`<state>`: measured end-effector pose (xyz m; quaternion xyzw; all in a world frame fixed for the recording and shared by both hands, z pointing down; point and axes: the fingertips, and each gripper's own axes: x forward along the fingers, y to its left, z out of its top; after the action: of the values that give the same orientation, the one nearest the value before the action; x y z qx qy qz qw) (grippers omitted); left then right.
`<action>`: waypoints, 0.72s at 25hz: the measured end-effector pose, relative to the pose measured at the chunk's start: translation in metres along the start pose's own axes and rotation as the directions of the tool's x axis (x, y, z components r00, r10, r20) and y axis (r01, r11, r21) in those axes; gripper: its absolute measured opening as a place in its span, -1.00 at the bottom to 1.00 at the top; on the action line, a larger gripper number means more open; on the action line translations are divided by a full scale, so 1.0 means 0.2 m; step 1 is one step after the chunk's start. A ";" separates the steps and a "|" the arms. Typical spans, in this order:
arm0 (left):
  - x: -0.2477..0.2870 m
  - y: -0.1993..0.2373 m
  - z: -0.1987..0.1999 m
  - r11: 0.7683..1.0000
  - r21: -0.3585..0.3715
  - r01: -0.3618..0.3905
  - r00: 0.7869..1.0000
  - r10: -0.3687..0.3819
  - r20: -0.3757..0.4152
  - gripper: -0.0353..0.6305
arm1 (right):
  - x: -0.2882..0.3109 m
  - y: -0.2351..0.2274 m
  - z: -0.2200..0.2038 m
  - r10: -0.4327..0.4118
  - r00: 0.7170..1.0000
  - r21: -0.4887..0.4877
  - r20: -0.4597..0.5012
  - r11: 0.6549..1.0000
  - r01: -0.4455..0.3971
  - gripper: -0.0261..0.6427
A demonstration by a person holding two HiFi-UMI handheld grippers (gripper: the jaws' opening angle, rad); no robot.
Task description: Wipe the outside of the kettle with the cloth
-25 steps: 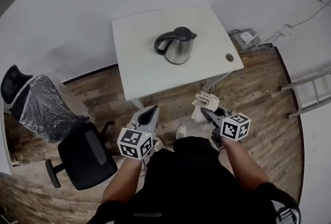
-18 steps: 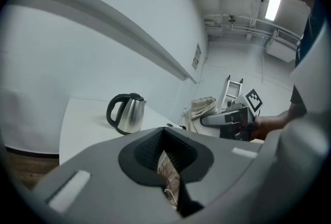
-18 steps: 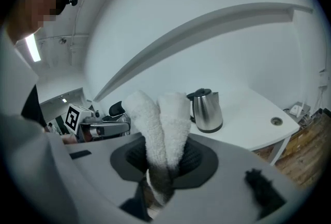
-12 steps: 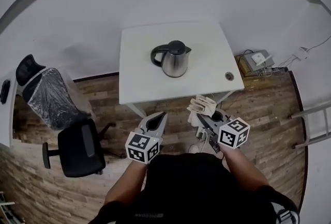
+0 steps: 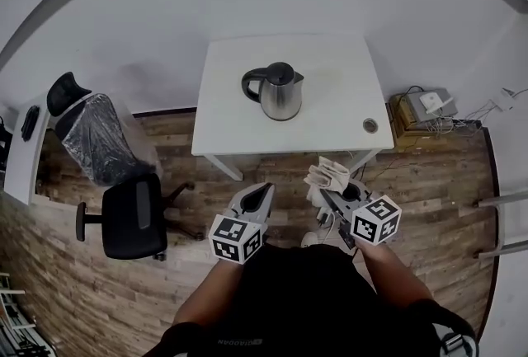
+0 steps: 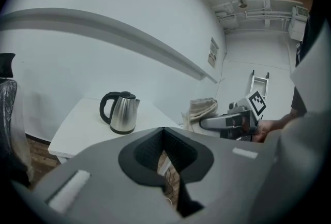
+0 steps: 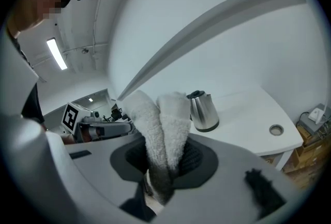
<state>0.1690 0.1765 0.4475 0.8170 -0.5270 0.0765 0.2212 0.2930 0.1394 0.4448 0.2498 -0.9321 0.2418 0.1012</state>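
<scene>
Pinching the cloth [image 5: 327, 175], right tongs [image 5: 327, 192] hang well apart from kettle [image 5: 279, 92].

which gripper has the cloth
The right gripper, its jaws shut on the white cloth; the left gripper is shut with nothing between its jaws.
</scene>
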 end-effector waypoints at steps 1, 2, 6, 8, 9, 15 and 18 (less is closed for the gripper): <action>-0.01 0.02 0.01 1.000 0.009 0.006 1.000 -0.006 -0.016 -0.87 | -0.01 0.01 0.01 -0.012 1.000 0.009 0.016 1.000 0.012 -0.64; -0.02 0.06 0.02 1.000 0.020 0.011 1.000 -0.011 -0.029 -0.87 | -0.01 0.01 0.02 -0.028 0.999 0.015 0.029 1.000 0.027 -0.63; -0.09 0.16 0.09 0.997 0.062 0.043 0.998 -0.041 -0.037 -0.87 | 0.03 0.09 0.05 -0.081 0.995 -0.017 0.056 0.996 0.082 -0.64; -0.11 0.18 0.10 0.995 0.069 0.066 0.997 -0.064 -0.033 -0.87 | 0.05 0.14 0.06 -0.100 0.993 -0.035 0.057 0.994 0.102 -0.64; -0.12 0.19 0.11 0.995 0.073 0.073 0.997 -0.071 -0.030 -0.87 | 0.05 0.16 0.06 -0.108 0.993 -0.045 0.056 0.993 0.111 -0.64; -0.13 0.24 0.13 0.994 0.070 0.087 0.996 -0.086 -0.016 -0.87 | 0.07 0.22 0.05 -0.147 0.988 -0.063 0.051 0.987 0.150 -0.64; -0.14 0.26 0.11 0.994 0.066 0.089 0.996 -0.088 -0.023 -0.87 | 0.09 0.22 0.05 -0.160 0.986 -0.061 0.054 0.985 0.163 -0.64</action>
<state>0.1083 0.1731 0.4326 0.8456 -0.4853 0.0923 0.2022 0.2554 0.1602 0.4244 0.3269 -0.9184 0.1963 0.1055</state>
